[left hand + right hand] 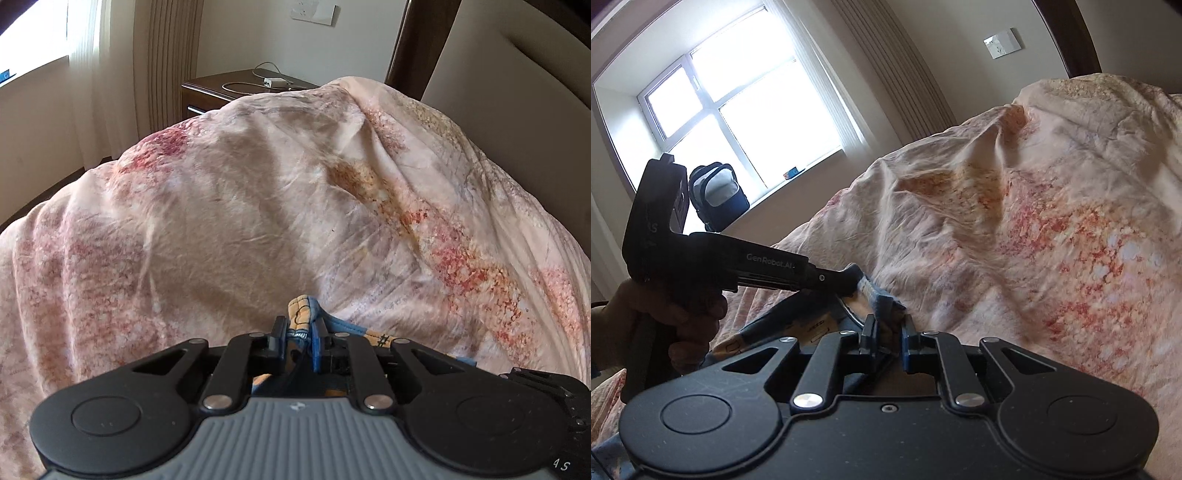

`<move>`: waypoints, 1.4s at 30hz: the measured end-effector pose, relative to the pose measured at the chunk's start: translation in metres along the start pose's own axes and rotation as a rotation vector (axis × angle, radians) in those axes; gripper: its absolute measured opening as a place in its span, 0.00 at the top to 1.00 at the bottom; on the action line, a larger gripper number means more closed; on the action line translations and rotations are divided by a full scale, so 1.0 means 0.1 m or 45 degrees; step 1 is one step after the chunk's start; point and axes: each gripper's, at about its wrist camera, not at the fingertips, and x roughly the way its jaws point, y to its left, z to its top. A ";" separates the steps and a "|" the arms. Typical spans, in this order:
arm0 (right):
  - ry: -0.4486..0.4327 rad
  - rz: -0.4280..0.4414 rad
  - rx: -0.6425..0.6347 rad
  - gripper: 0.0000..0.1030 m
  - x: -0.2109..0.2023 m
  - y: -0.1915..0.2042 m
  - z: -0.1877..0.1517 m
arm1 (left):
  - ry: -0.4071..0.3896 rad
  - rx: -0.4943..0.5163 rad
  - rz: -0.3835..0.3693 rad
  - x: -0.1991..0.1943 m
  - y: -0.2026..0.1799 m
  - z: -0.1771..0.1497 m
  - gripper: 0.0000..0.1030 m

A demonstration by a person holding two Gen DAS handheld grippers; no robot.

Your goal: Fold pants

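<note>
Pants (301,314) pinched tightly by both downward-tilted grippers, left (299,334) beside right (888,332).

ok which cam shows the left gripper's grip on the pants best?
Right wrist view: the left gripper appears side-on, pinching the pants edge. Left wrist view shows only its own fingers shut on a bunched bit of fabric.

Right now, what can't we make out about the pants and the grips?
- pants: left wrist view, mostly hidden under the left gripper; fold state unknown.
- pants, right wrist view: layout blocked by the right gripper body.
- bedspread: motion-blurred on the right.
- person's hand: dark, backlit.
</note>
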 end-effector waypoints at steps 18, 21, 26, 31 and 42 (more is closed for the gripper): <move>-0.182 -0.003 -0.383 0.14 -0.15 0.36 0.00 | -0.010 -0.235 0.672 -1.96 -0.29 -0.31 0.00; -0.136 0.079 -0.582 0.07 -0.11 0.60 -0.13 | -0.095 -0.349 0.790 -2.42 -0.29 -0.92 0.00; -0.110 0.231 -0.946 0.02 -0.19 1.06 -0.51 | -0.354 -0.638 0.939 -2.57 -0.14 -2.12 0.00; -0.057 0.288 -1.194 0.01 -0.22 1.29 -0.81 | -0.371 -0.884 0.948 -2.28 0.12 -2.87 0.00; -0.024 -0.185 -0.784 0.01 0.15 0.64 -0.16 | -0.330 -0.673 0.990 -2.50 0.03 -3.45 0.00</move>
